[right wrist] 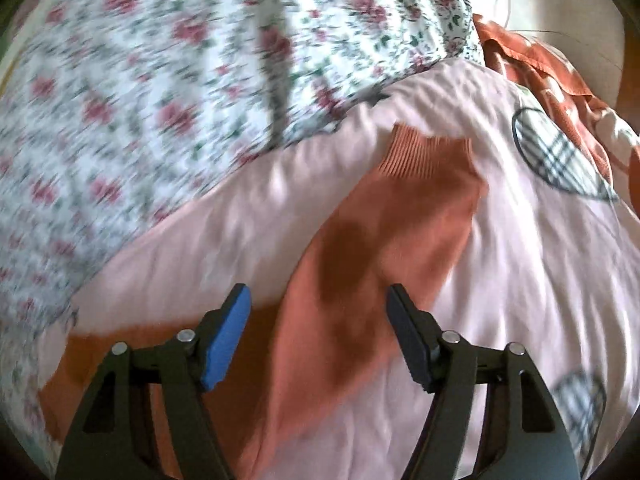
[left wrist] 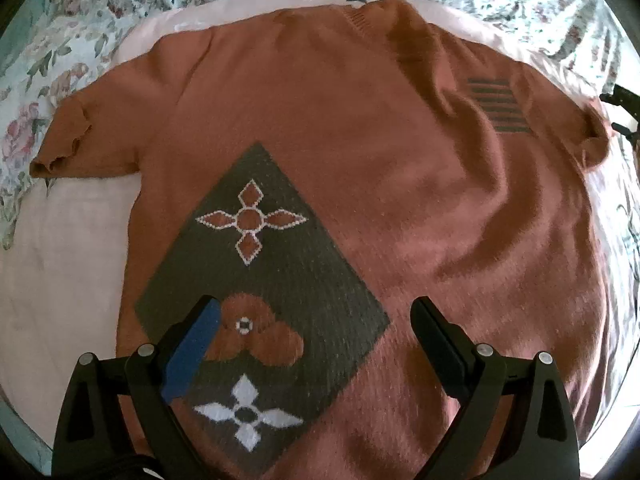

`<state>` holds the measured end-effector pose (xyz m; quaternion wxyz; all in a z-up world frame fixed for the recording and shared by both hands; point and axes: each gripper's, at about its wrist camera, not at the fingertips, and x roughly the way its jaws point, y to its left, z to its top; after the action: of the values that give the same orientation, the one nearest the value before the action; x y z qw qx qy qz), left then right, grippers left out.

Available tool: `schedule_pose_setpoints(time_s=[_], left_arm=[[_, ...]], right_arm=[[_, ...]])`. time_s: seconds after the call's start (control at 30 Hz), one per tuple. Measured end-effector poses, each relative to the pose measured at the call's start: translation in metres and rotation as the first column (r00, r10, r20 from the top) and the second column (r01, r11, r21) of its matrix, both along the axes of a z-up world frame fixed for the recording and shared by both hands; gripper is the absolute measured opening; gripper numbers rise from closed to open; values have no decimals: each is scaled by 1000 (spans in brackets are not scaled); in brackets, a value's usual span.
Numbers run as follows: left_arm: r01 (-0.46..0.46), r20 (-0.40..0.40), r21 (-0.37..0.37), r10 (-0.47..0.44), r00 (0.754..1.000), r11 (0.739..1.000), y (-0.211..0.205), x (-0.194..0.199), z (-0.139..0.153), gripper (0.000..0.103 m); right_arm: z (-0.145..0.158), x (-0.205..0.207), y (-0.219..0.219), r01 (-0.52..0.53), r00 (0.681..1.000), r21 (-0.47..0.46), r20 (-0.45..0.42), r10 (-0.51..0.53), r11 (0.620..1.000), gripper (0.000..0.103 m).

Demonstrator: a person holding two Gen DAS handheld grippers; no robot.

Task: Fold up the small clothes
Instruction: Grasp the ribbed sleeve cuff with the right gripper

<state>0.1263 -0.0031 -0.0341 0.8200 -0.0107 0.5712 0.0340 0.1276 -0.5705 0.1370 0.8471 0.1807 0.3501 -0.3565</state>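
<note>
A rust-orange knit top (left wrist: 360,140) lies spread flat on a pink sheet, short sleeves out to both sides. Its lower left bears a grey diamond patch (left wrist: 272,280) with flower motifs. My left gripper (left wrist: 316,308) hangs open over that patch and the hem area, nothing between its fingers. At the right edge of this view, black fingers (left wrist: 624,100) of my right gripper show beside the right sleeve. The right wrist view is blurred. There my right gripper (right wrist: 318,292) stands open above that sleeve (right wrist: 400,220), whose ribbed cuff (right wrist: 432,148) points away.
A floral bedspread (left wrist: 80,40) surrounds the pink sheet (left wrist: 60,260), which carries plaid heart prints (right wrist: 560,152). A crumpled orange-and-white garment (right wrist: 560,80) lies at the far right in the right wrist view.
</note>
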Motion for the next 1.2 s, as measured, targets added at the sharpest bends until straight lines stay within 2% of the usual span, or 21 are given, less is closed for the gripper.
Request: schedule_pose_setpoints(time_s=[0.13, 0.23, 0.33, 0.4, 0.47, 0.57, 0.73, 0.83, 0.93, 1.03, 1.07, 1.13, 1.2], left_arm=[[-28, -33, -6, 28, 999, 1000, 2, 14, -7, 96], [-36, -65, 25, 38, 997, 999, 2, 26, -8, 96], [-60, -55, 36, 62, 997, 998, 2, 34, -3, 96], [-83, -36, -7, 83, 996, 997, 2, 41, 1, 96], [-72, -24, -43, 71, 997, 996, 1, 48, -1, 96], [-27, -41, -53, 25, 999, 998, -5, 55, -10, 96], [36, -9, -59, -37, 999, 998, -1, 52, -1, 96], [34, -2, -73, -34, 999, 997, 10, 46, 3, 96], [1, 11, -131, 0, 1000, 991, 30, 44, 5, 96], [-22, 26, -188, 27, 999, 982, 45, 34, 13, 96], [-24, 31, -197, 31, 999, 980, 51, 31, 14, 96], [-27, 38, -198, 35, 999, 980, 60, 28, 15, 96], [-38, 36, -199, 46, 998, 979, 72, 21, 15, 96]], right_arm=[[-4, 21, -45, 70, 997, 0, -17, -70, 998, 65], [-9, 34, -69, 98, 993, -20, -60, -99, 995, 65], [-20, 43, -87, 108, 989, -27, -103, -110, 994, 63], [-23, 43, -89, 110, 986, -54, -117, -116, 992, 47], [-19, 34, -86, 111, 991, -33, -72, -113, 993, 7], [-10, 20, -72, 84, 996, 17, 10, -85, 996, 6], [-1, 21, 2, -90, 993, 81, 88, 82, 993, 6], [-10, 30, 76, -244, 965, 154, 133, 225, 957, 5], [-27, 40, 144, -365, 928, 226, 164, 334, 903, 6], [-52, 56, 226, -508, 861, 296, 193, 470, 809, 6], [-59, 59, 242, -532, 847, 308, 201, 493, 789, 6], [-78, 68, 294, -604, 796, 358, 234, 558, 712, 6], [-94, 74, 330, -642, 763, 381, 232, 603, 665, 6]])
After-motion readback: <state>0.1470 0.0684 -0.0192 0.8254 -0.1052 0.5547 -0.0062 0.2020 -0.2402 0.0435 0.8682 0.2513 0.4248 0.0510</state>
